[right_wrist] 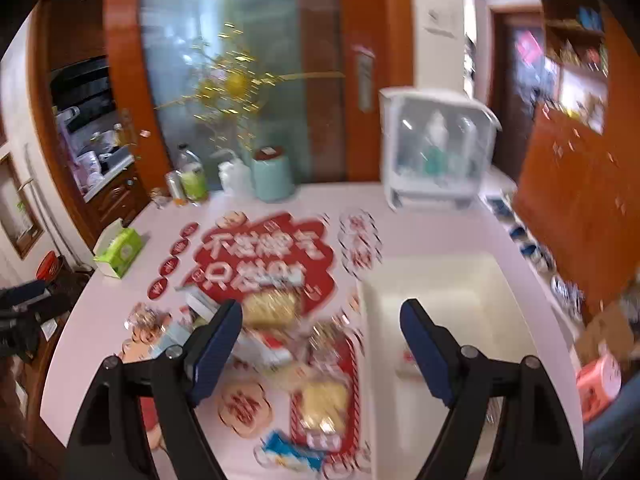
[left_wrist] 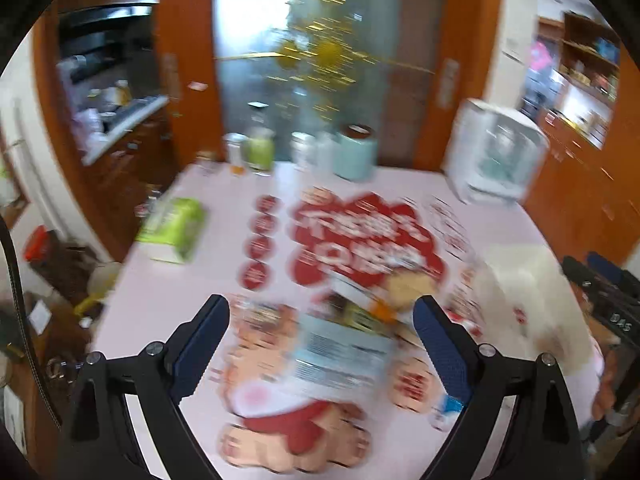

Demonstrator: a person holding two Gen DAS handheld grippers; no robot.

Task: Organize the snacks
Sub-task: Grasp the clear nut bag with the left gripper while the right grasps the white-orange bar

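Both your grippers are released, jaws wide with nothing between the pads: the left gripper (left_wrist: 320, 340) low in its frame over a pale-blue packet (left_wrist: 344, 356), the right gripper (right_wrist: 322, 340) low in its frame, between the snacks and the bin.

The surface is a pale pink table (right_wrist: 420, 204) printed with red stickers. The snacks (right_wrist: 288, 340) lie in a loose heap at lower centre of the right view; blur keeps the count rough, perhaps five or six packets, one a blue packet (right_wrist: 292, 452) at the bottom edge. One white bin (right_wrist: 440, 280) sits just right of them.

Farther up, one green tissue box (right_wrist: 120, 254) lies at the left edge. Along the far edge stand one mint canister (right_wrist: 274, 178), several bottles (right_wrist: 192, 180) and one white cabinet (right_wrist: 436, 148). Behind: a frosted glass door (right_wrist: 240, 80) in orange wood, shelves (right_wrist: 576, 60) upper right.
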